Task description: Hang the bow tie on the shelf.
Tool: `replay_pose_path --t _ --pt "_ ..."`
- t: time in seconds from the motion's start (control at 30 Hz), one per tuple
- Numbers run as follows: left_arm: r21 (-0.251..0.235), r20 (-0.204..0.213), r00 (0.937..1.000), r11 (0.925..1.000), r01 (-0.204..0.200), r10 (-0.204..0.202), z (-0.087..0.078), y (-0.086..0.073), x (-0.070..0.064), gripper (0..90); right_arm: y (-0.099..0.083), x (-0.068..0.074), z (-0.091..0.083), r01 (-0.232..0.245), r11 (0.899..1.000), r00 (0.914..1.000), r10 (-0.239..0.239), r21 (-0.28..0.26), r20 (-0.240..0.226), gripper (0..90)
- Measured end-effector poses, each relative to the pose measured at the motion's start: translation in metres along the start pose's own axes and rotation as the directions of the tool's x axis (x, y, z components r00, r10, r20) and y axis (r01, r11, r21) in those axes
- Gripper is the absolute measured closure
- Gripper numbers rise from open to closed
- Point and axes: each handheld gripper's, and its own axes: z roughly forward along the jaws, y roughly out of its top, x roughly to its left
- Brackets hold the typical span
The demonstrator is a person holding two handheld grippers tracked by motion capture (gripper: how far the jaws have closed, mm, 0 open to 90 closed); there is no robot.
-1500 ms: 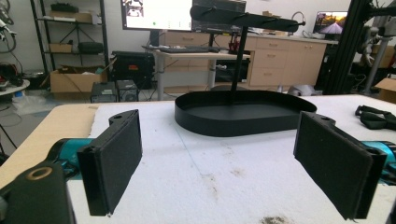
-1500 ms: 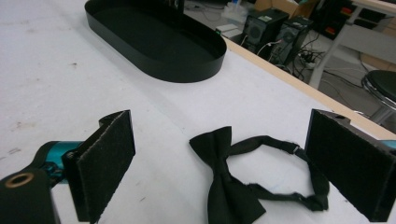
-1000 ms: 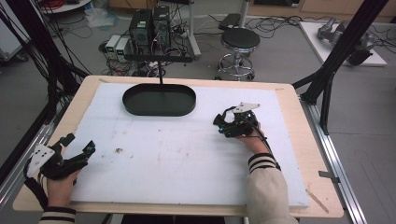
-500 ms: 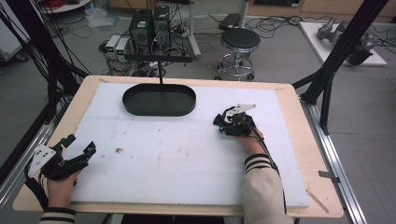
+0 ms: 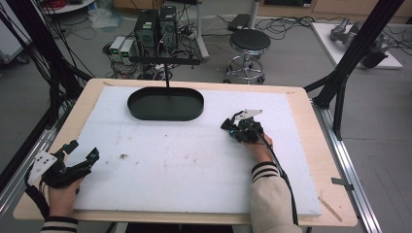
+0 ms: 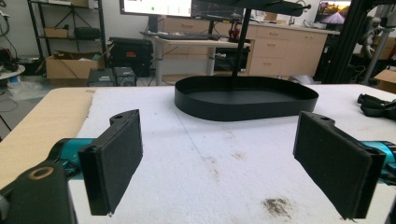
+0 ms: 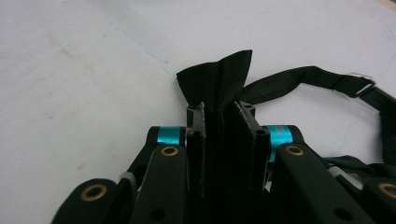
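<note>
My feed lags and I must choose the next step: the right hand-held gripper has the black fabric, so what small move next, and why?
Probably carry it toward the black tray. The right hand-held gripper is shut on the black fabric piece, with its strap trailing on the white foam mat. The tray is empty, and the left hand-held gripper sits open, holding nothing.

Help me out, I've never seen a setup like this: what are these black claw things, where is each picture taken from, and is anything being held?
A person holds a two-jaw gripper in each hand. The high view looks down on a table covered by a white foam sheet with a black oval tray on it. The other two pictures come from cameras riding on the grippers. The left gripper rests at the table's near left, jaws wide apart, holding nothing. The right gripper is clamped on a black bow tie whose strap trails over the foam.
</note>
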Motion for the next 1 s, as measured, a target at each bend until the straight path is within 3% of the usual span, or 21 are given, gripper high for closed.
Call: replay_pose_path --t 0.1,0.2,0.43,0.53,0.67,0.87,0.93,1.0 --pt "-0.001 -0.005 1.0000 1.0000 0.002 -0.002 -0.001 0.000 0.001 16.1 0.001 0.000 -0.004 -0.028 0.999 0.9995 0.028 -0.020 0.013 76.3" --pt "-0.003 -0.007 1.0000 1.0000 0.002 -0.002 -0.003 0.000 0.002 16.2 0.004 -0.001 -0.010 -0.050 0.996 0.9986 0.051 -0.074 0.016 76.4" --pt "-0.006 -0.007 1.0000 1.0000 0.005 -0.005 -0.004 0.001 0.001 16.2 0.014 0.000 -0.030 -0.058 0.977 0.9971 0.067 -0.204 0.037 76.4" --pt "-0.005 -0.004 1.0000 1.0000 0.003 -0.003 -0.004 0.001 0.000 16.2 0.018 0.002 -0.036 -0.048 0.970 0.9981 0.056 -0.238 0.026 76.4" --pt "0.000 -0.001 1.0000 1.0000 0.002 -0.002 -0.004 0.000 -0.001 16.2 0.028 0.007 -0.045 -0.037 0.951 0.9992 0.039 -0.308 0.002 76.4" --pt "0.007 0.007 1.0000 1.0000 -0.004 0.004 -0.002 -0.001 -0.003 16.2 0.044 0.014 -0.053 -0.030 0.935 0.9994 0.022 -0.354 -0.028 76.4" --pt "0.006 0.008 1.0000 1.0000 -0.006 0.006 -0.002 -0.001 -0.003 16.2 0.060 0.020 -0.057 -0.013 0.923 0.9988 -0.006 -0.385 -0.048 76.4" --pt "0.005 0.009 0.9999 1.0000 -0.006 0.006 -0.002 -0.001 -0.003 16.2 0.072 0.025 -0.058 -0.001 0.917 0.9971 -0.029 -0.399 -0.070 76.4"
